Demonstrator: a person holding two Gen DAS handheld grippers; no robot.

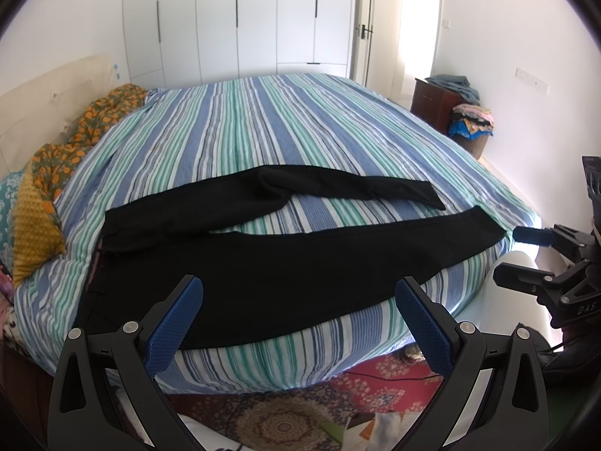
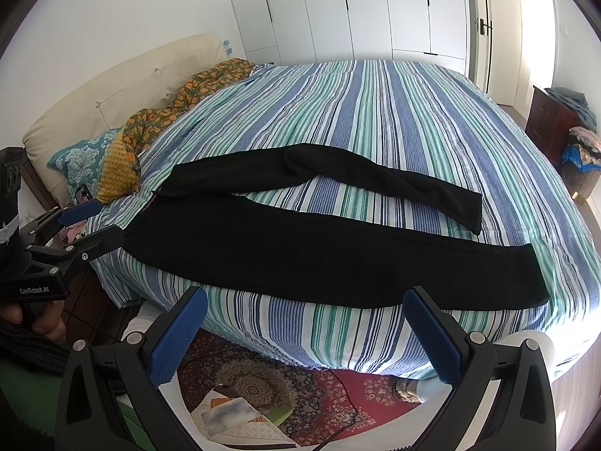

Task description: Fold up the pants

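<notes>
Black pants point(image 1: 233, 263) point(image 2: 300, 255) lie flat across the near side of a bed with a striped sheet point(image 1: 263, 124) point(image 2: 394, 120), waistband to the left, the two legs spread apart toward the right. My left gripper point(image 1: 298, 300) hangs open just in front of the pants' near edge, nothing between its blue pads. My right gripper point(image 2: 306, 314) is open too, off the bed's near edge below the near leg. Each gripper shows in the other's view: the right one point(image 1: 514, 259) past the leg ends, the left one point(image 2: 99, 221) by the waistband.
Patterned pillows and a floral blanket point(image 2: 157, 124) lie by the cream headboard point(image 2: 112, 90) at left. White wardrobes point(image 1: 240, 18) stand behind the bed. A dark nightstand and a basket of clothes point(image 1: 469, 127) sit at right. A patterned rug point(image 2: 281, 383) with papers covers the floor below.
</notes>
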